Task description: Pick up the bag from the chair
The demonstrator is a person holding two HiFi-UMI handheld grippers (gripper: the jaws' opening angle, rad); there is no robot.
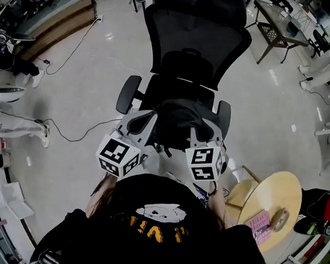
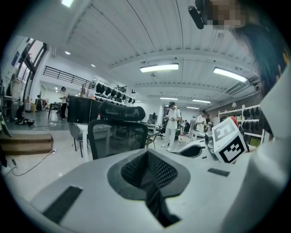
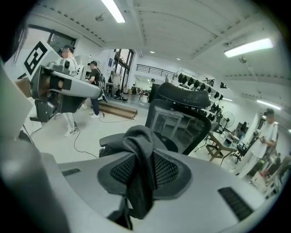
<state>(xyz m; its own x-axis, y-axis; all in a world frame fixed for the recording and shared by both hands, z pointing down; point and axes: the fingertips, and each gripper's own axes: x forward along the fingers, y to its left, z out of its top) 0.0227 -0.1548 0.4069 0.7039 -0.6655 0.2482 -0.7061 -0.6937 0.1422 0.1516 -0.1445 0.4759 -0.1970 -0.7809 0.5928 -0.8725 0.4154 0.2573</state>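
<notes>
A black bag [image 1: 177,119] is over the seat of the black mesh office chair [image 1: 190,39], between my two grippers. Whether it still touches the seat is hidden. My left gripper [image 1: 146,121] is at the bag's left side, shut on a dark strap [image 2: 157,202]. On the bag's right side is my right gripper [image 1: 206,130], shut on a fold of the bag's dark fabric [image 3: 138,168], which hangs out of its jaws. The chair's backrest [image 3: 182,119] stands just beyond.
A round wooden table [image 1: 273,202] with small items stands at the right, close to my right arm. A cable [image 1: 77,128] runs over the floor at the left, near wooden steps [image 1: 54,26]. A dark table [image 1: 281,29] stands at the back right. People stand [image 2: 172,123] farther off.
</notes>
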